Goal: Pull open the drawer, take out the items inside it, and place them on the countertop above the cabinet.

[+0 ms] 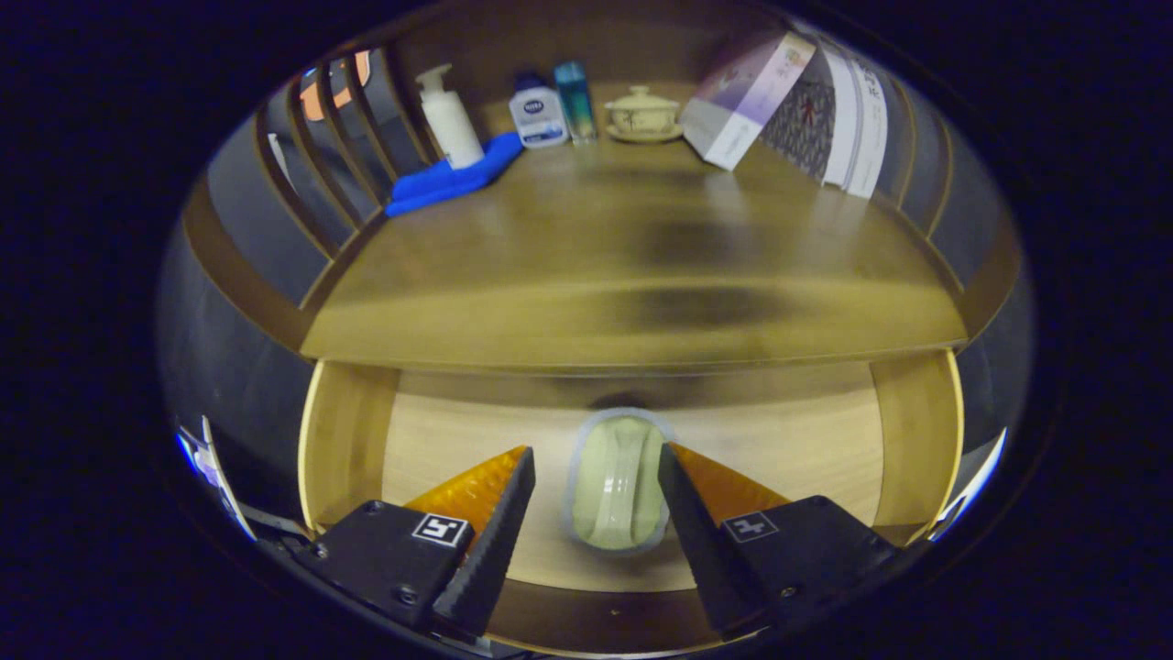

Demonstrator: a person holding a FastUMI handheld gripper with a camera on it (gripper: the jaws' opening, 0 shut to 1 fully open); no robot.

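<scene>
The drawer (353, 440) is pulled open below the wooden countertop (632, 275). On its pale floor lies a small pale-green oblong item in a clear wrapper (617, 481). My gripper (596, 463) hovers over the drawer, open, with one finger on each side of the item and a gap between each finger and it. Whether the fingertips are level with the item or above it is unclear. The back of the drawer is hidden under the countertop.
At the back of the countertop stand a white pump bottle (449, 115) on a blue cloth (449, 179), a small white jar (538, 112), a teal box (575, 99), a lidded cup on a saucer (643, 114) and leaning books (797, 101). Slatted side rails (321, 137) border the counter.
</scene>
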